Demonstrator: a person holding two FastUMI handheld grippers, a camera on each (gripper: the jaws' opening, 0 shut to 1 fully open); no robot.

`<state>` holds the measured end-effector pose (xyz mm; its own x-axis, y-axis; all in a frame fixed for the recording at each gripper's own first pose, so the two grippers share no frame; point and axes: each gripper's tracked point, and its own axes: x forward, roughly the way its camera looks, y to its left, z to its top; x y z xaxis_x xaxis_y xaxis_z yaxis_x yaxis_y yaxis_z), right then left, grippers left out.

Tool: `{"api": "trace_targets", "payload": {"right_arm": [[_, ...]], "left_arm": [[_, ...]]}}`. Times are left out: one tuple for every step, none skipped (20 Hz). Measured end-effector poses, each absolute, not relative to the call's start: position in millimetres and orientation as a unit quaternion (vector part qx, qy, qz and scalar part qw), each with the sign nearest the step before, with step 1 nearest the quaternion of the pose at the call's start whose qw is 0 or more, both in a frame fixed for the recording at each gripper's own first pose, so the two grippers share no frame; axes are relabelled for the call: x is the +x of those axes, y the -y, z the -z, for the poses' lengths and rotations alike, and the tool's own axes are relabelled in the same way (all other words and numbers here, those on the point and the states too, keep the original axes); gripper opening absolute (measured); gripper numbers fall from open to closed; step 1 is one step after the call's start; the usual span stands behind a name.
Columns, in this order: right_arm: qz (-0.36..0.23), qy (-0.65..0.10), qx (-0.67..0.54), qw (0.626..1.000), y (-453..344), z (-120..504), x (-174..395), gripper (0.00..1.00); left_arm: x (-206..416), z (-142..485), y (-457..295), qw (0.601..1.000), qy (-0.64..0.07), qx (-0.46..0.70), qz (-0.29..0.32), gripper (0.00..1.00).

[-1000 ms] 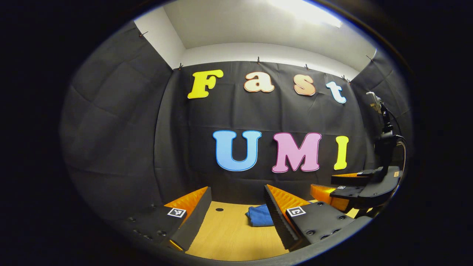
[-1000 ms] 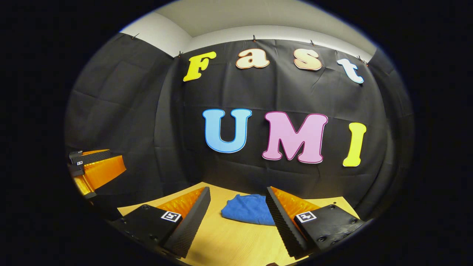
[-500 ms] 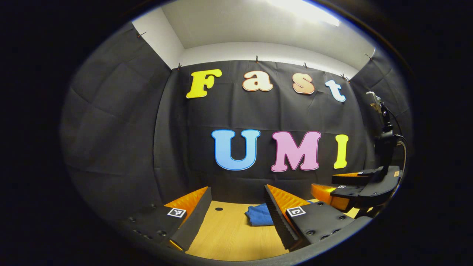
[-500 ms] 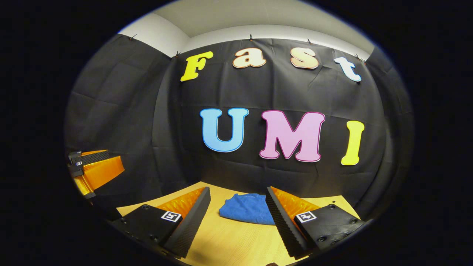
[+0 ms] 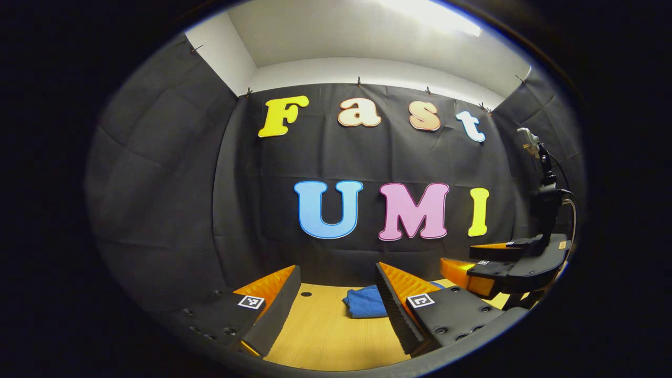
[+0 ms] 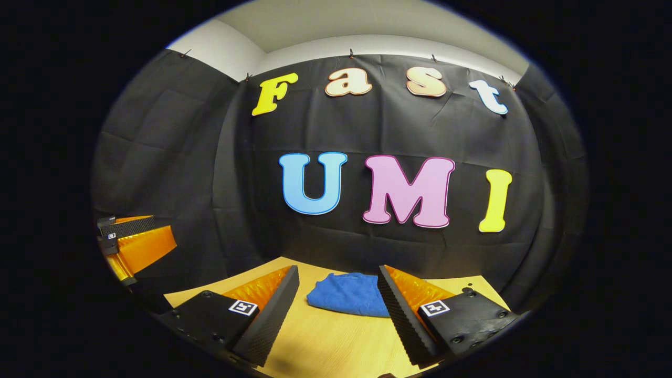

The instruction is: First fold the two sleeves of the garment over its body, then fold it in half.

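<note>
Wooden table [image 6: 336, 341] under black cloth wall [image 5: 157, 184]. Left gripper [image 5: 336, 304] at nine o'clock, gaping, empty, raised clear. Blue garment [image 6: 346, 300] at twelve, bunched, seemingly folded already. Right gripper [image 6: 338, 307] at three, likewise apart, idle.

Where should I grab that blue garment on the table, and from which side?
The blue garment lies bunched in a low heap on the wooden table, well ahead of both open grippers. Probably best to pinch its near edge, which lies thin against the table, coming in low from the front with the right gripper. No sleeve can be made out in the heap yet.
</note>
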<state>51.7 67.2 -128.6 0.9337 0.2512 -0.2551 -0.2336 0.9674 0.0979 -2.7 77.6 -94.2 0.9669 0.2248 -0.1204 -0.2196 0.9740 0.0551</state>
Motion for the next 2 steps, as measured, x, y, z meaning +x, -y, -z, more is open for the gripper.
{"api": "trace_targets", "payload": {"right_arm": [[-0.122, -0.133, 0.034, 0.983, -66.6, 128.9, 50.7, 0.96], [-0.12, -0.133, 0.035, 0.983, -66.4, 128.3, 49.7, 0.96]], "left_arm": [[-2.8, 94.2, -77.3, 0.992, -0.063, 0.019, -0.111, 0.81], [-1.6, 94.9, -76.3, 0.992, -0.064, 0.018, -0.109, 0.81]]}}
